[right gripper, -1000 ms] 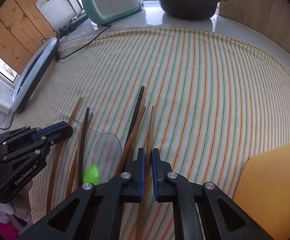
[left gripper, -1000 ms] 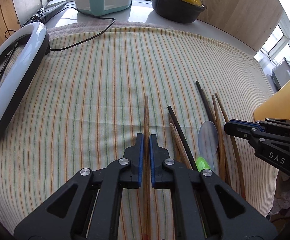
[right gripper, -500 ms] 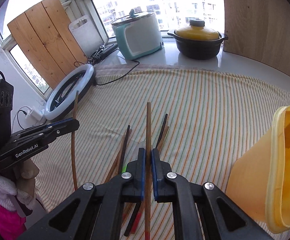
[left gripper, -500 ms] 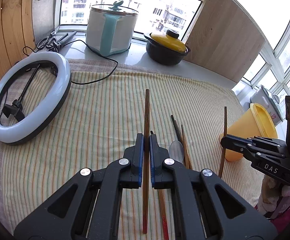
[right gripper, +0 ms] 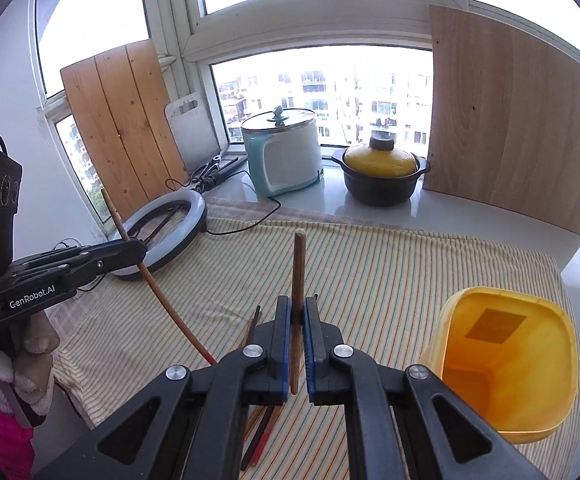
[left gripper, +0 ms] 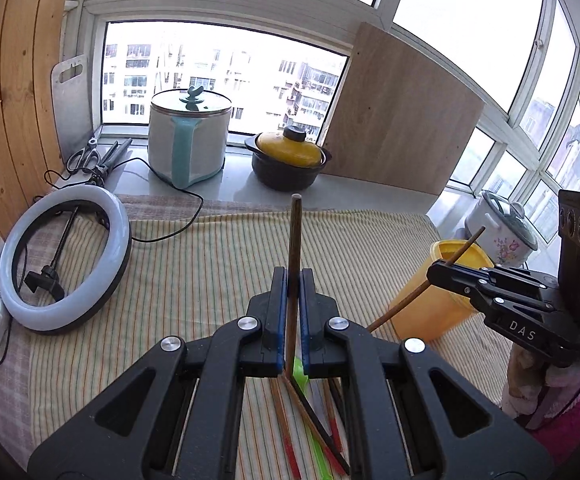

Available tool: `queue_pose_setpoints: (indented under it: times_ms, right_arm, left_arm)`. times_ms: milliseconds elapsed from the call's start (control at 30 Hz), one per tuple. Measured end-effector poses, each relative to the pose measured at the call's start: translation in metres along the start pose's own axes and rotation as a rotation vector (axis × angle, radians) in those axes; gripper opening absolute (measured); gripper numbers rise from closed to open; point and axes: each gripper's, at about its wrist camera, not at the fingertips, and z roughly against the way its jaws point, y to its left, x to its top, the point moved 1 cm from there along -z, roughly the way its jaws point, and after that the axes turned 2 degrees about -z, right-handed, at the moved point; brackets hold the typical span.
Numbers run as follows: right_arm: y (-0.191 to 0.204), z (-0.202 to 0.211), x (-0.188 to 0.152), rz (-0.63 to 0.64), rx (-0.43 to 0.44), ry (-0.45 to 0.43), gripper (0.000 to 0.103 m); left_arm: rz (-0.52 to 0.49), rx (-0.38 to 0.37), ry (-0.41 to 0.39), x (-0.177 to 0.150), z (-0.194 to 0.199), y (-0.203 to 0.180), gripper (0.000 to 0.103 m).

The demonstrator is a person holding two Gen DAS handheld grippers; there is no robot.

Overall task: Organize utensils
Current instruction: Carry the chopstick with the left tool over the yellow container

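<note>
- The left gripper [left gripper: 293, 280] is closed on a dark brown chopstick [left gripper: 294, 248], which stands between its blue-lined jaws and juts forward past the fingertips, lifted clear of the cloth.
- The right gripper [right gripper: 297, 308] is likewise clamped on a lighter wooden chopstick [right gripper: 298, 276], pinched between its blue pads and pointing up and ahead.
- Below and behind the left gripper's fingers, the remaining chopsticks [left gripper: 309, 416] lie loose on the striped tablecloth [left gripper: 194, 280], some with red ends, beside a green-handled spoon [left gripper: 317, 456].
- The yellow container [right gripper: 505, 364] lies on its side on the cloth just right of the right gripper, its mouth facing the camera, with a square label patch showing through its base; no writing on it is readable.
- In the left wrist view the right gripper's side reads "DAS"; in the right wrist view the left gripper's side reads "GenRobot.AI".
- Far ahead on the sill stand a teal-and-white cooker [right gripper: 284, 152] and a black pot with a yellow lid [right gripper: 379, 176].
- Off to the left of both grippers rests a ring light [left gripper: 66, 264], its cable trailing across the cloth.
</note>
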Motion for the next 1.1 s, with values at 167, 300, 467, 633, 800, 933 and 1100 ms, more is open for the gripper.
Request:
queue_pose_setpoints:
  times_ms: [167,300,467,633,800,933,1100]
  right_arm:
    - [-0.003,0.018,0.013,0.002,-0.008,-0.061,0.003]
    - [-0.008,0.036,0.024,-0.007,-0.008,-0.107,0.003]
    - [-0.018,0.063,0.037,-0.021,-0.005,-0.162,0.003]
    - [-0.031,0.093,0.046,-0.032,-0.029,-0.222,0.003]
    - [-0.047,0.122,0.049,-0.047,-0.063,-0.271,0.003]
    - [-0.063,0.139,0.046,-0.062,-0.101,-0.292,0.003]
    - [-0.085,0.149,0.039,-0.092,-0.143,-0.295,0.003]
  left_arm:
    - [-0.017,-0.021,-0.051,0.016,0.013,-0.013,0.003]
    - [-0.032,-0.052,-0.088,0.029,0.024,-0.026,0.003]
    - [-0.043,-0.09,-0.124,0.043,0.032,-0.044,0.003]
    - [-0.064,-0.129,-0.153,0.056,0.038,-0.064,0.003]
    - [-0.083,-0.163,-0.175,0.066,0.038,-0.084,0.003]
    - [-0.096,-0.189,-0.185,0.072,0.036,-0.099,0.003]
    - [-0.114,-0.222,-0.182,0.078,0.025,-0.12,0.003]
